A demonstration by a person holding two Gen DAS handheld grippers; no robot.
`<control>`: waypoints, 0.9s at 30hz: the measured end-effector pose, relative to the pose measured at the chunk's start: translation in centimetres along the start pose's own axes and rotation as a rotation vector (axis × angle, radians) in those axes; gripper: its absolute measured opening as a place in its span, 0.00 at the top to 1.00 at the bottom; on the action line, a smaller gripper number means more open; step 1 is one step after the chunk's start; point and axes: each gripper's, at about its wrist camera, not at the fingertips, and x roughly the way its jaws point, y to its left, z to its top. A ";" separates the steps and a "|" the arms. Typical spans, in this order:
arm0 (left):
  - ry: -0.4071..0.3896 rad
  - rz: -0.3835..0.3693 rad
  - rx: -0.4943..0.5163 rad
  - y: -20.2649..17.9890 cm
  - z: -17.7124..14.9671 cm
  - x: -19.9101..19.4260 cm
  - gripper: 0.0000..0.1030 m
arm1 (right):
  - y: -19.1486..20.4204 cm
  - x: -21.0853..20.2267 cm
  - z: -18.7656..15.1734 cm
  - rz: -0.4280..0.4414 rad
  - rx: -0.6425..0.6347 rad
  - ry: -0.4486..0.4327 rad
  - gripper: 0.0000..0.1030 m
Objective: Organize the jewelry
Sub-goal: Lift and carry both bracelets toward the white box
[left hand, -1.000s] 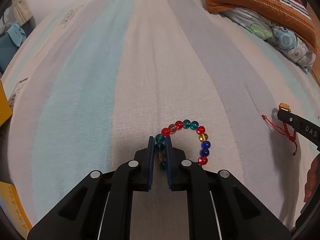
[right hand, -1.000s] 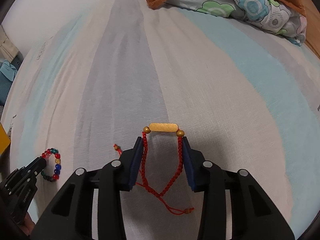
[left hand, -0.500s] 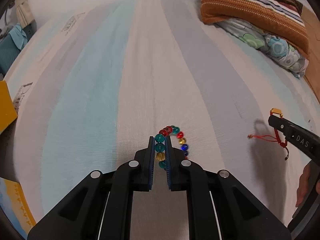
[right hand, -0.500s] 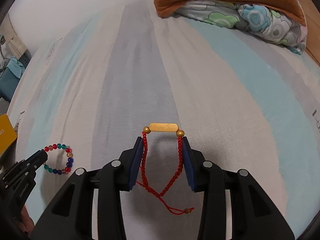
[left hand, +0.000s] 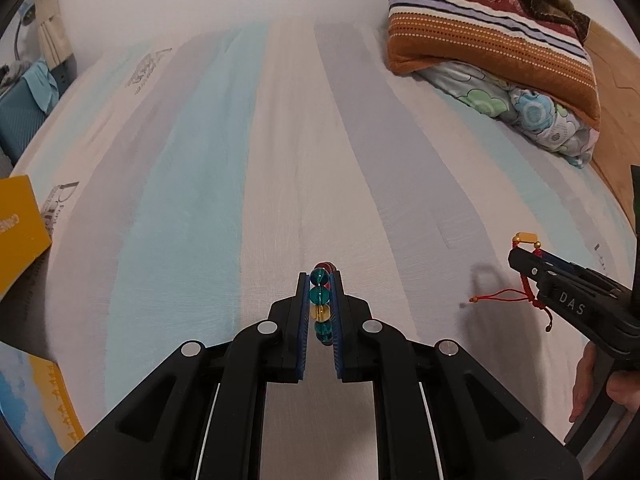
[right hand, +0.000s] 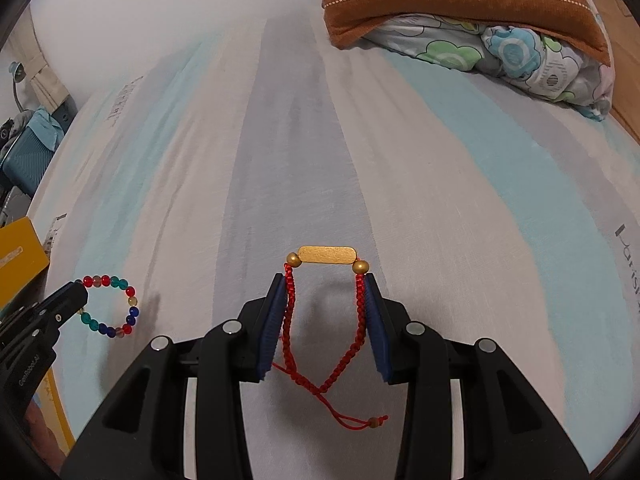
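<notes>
My left gripper (left hand: 319,280) is shut on a bracelet of coloured glass beads (left hand: 320,298) and holds it above the striped bedsheet; the loop hangs edge-on between the pads. In the right wrist view the bead bracelet (right hand: 110,306) hangs as a ring from the left gripper (right hand: 78,294). My right gripper (right hand: 326,280) is shut on a red cord bracelet (right hand: 362,308) with a gold bar (right hand: 327,255), held stretched between the pads, its knotted tail dangling below. The right gripper (left hand: 520,254) and the cord bracelet (left hand: 526,237) also show in the left wrist view.
A striped bedsheet (left hand: 280,160) covers the bed. A striped orange pillow (left hand: 492,40) lies on a floral one (left hand: 532,112) at the far right. A yellow box (left hand: 20,224) sits at the left edge, and a blue-and-yellow box (left hand: 44,404) lies near left.
Both grippers have lifted off the sheet with their bracelets. The bead bracelet, first lying flat in an arc, now hangs edge-on from the left gripper.
</notes>
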 end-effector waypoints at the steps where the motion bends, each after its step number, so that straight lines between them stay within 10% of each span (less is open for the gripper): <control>1: -0.001 0.001 0.001 -0.1 0.0 -0.2 0.91 | 0.1 -0.2 0.0 0.000 -0.002 -0.002 0.65; 27: -0.010 0.017 -0.039 4.1 -2.7 -7.6 0.91 | 7.5 -7.9 -3.5 0.038 -0.073 -0.037 0.65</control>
